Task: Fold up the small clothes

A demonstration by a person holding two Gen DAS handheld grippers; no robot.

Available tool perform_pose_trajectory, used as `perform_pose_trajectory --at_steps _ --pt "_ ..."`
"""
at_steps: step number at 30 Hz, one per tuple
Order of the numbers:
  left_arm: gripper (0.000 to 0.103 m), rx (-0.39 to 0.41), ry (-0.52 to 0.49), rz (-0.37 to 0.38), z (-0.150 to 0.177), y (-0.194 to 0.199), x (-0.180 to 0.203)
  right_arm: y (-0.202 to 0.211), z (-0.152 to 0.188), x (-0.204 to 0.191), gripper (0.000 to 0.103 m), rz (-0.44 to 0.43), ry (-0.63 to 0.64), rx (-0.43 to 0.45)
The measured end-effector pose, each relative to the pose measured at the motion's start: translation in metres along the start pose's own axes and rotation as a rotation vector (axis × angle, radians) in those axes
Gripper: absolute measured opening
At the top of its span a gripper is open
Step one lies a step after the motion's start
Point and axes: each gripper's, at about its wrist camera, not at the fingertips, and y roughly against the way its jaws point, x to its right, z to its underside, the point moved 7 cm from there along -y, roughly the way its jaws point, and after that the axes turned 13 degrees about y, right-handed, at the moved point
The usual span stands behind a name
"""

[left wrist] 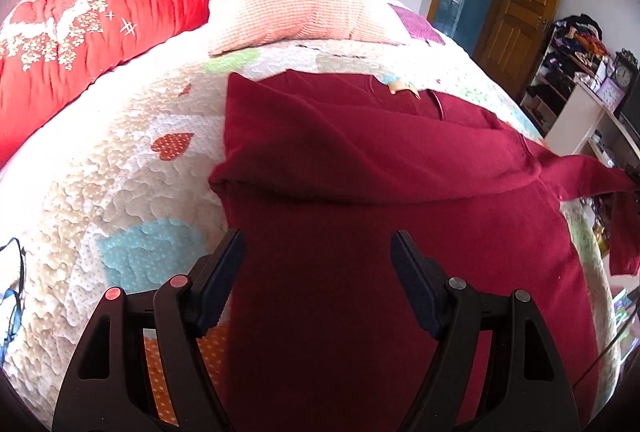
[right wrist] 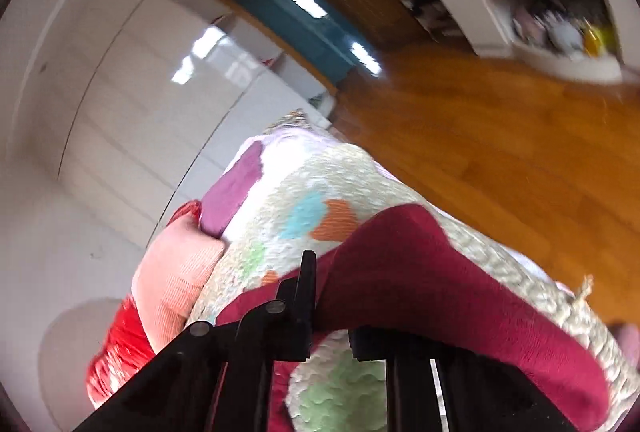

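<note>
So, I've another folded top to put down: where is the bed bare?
Free quilt lies left of the dark red knitted sweater, bordered by the red padded duvet and peach ribbed pillow. The right side is crowded: the sweater's sleeve reaches the edge.

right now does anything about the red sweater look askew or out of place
Yes. The dark red sweater is only half folded: one sleeve trails off the quilt's right edge, lifted toward the right hand-held gripper, whose grip cannot be confirmed. The left hand-held gripper hovers open over the sweater's body.
</note>
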Motion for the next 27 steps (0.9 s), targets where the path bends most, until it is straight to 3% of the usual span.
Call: perform_pose_trajectory --at_steps 4,6,8,9,10,12,14,17,20,27 --pt "0.075 0.041 0.1 0.018 -0.02 0.008 -0.027 -0.022 0.006 -0.143 0.014 -0.163 0.398 -0.045" --pt "0.075 0.053 0.134 0.023 -0.028 0.009 -0.039 -0.045 0.042 -0.21 0.014 -0.266 0.576 -0.134" --pt "0.075 0.069 0.163 0.023 -0.033 0.01 -0.051 -0.071 0.098 -0.259 0.015 -0.359 0.704 -0.279" --pt "0.075 0.074 0.175 0.025 -0.035 0.01 -0.055 -0.086 0.13 -0.275 0.02 -0.386 0.757 -0.365" --pt "0.075 0.075 0.187 0.028 -0.037 0.009 -0.059 -0.098 0.159 -0.283 0.028 -0.387 0.8 -0.438" --pt "0.075 0.073 0.208 0.044 -0.039 0.008 -0.064 -0.112 0.204 -0.279 0.032 -0.392 0.82 -0.514" --pt "0.075 0.073 0.218 0.055 -0.041 0.008 -0.067 -0.112 0.219 -0.271 0.033 -0.417 0.784 -0.559" --pt "0.075 0.084 0.215 0.057 -0.043 0.009 -0.067 -0.101 0.215 -0.253 0.039 -0.417 0.731 -0.553" --pt "0.075 0.079 0.21 0.061 -0.044 0.005 -0.063 -0.095 0.189 -0.245 0.045 -0.414 0.649 -0.504" --pt "0.075 0.093 0.217 0.068 -0.055 -0.004 -0.056 -0.087 0.163 -0.244 0.047 -0.416 0.585 -0.469"
